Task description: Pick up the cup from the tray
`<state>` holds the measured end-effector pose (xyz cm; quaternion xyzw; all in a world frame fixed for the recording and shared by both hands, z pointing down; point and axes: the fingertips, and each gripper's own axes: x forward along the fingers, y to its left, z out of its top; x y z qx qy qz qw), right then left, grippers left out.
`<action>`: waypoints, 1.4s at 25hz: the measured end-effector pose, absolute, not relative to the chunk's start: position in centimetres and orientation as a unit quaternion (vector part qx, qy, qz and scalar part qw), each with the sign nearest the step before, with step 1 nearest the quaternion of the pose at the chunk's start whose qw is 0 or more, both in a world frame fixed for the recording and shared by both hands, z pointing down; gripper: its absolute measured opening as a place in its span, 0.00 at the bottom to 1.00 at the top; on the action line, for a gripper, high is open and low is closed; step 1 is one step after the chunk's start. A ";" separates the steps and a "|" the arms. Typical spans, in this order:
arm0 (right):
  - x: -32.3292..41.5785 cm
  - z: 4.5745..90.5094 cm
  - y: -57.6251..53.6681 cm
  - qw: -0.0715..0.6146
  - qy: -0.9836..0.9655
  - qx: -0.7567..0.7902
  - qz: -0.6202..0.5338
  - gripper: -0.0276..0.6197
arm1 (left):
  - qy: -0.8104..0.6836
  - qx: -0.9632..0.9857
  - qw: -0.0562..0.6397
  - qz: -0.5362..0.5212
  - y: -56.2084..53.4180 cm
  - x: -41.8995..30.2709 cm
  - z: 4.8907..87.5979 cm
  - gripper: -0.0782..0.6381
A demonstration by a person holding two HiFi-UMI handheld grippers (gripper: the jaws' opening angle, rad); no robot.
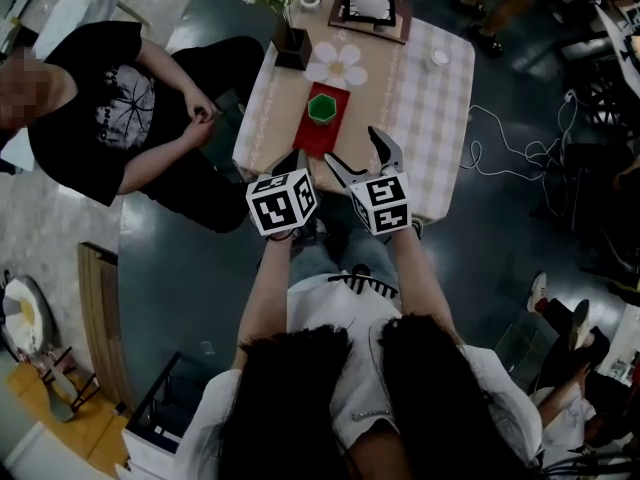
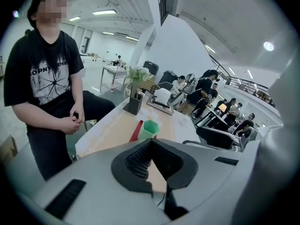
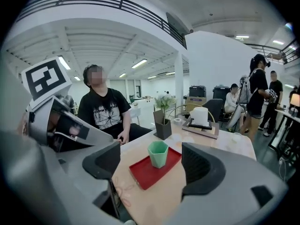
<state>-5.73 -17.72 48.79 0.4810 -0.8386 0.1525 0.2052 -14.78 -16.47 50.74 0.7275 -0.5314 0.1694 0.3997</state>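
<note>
A green hexagonal cup [image 1: 321,108] stands upright on the far end of a red tray [image 1: 318,138], which lies on the table's near middle. My right gripper [image 1: 362,161] hovers over the table's near edge, just right of the tray, jaws wide open and empty. In the right gripper view the cup [image 3: 158,153] and tray [image 3: 143,173] lie ahead of that gripper [image 3: 150,162], apart from its pads. My left gripper [image 1: 293,162] is at the near edge beside the tray's near left corner. Its jaws [image 2: 151,144] are shut on nothing, with the cup [image 2: 150,129] beyond them.
A dark planter with white flowers [image 1: 290,43], a flower-shaped mat [image 1: 337,65] and a white roll on a wooden tray [image 1: 371,3] stand farther back on the table [image 1: 440,118]. A person in a black shirt [image 1: 100,118] sits at its left. Cables [image 1: 500,138] trail on the floor at right.
</note>
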 end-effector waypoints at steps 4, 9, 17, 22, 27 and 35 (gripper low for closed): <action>-5.9 50.2 -19.0 0.222 -0.835 0.479 0.156 0.65 | -0.531 0.721 0.406 0.183 -17.4 -15.2 52.1 0.12; -6.5 52.0 -20.9 0.234 -0.839 0.465 0.162 0.66 | -0.537 0.707 0.422 0.185 -18.9 -15.6 53.5 0.12; -8.2 56.5 -23.3 0.252 -0.847 0.431 0.182 0.66 | -0.550 0.695 0.415 0.205 -22.4 -16.8 55.6 0.12; -8.3 58.5 -24.9 0.257 -0.848 0.424 0.188 0.66 | -0.554 0.685 0.425 0.209 -24.1 -16.3 57.2 0.12; -8.7 59.9 -26.2 0.274 -0.857 0.403 0.170 0.66 | -0.556 0.674 0.435 0.219 -25.0 -16.0 59.2 0.12; -9.7 61.6 -27.7 0.293 -0.867 0.367 0.167 0.66 | -0.566 0.659 0.445 0.220 -26.4 -16.2 60.5 0.12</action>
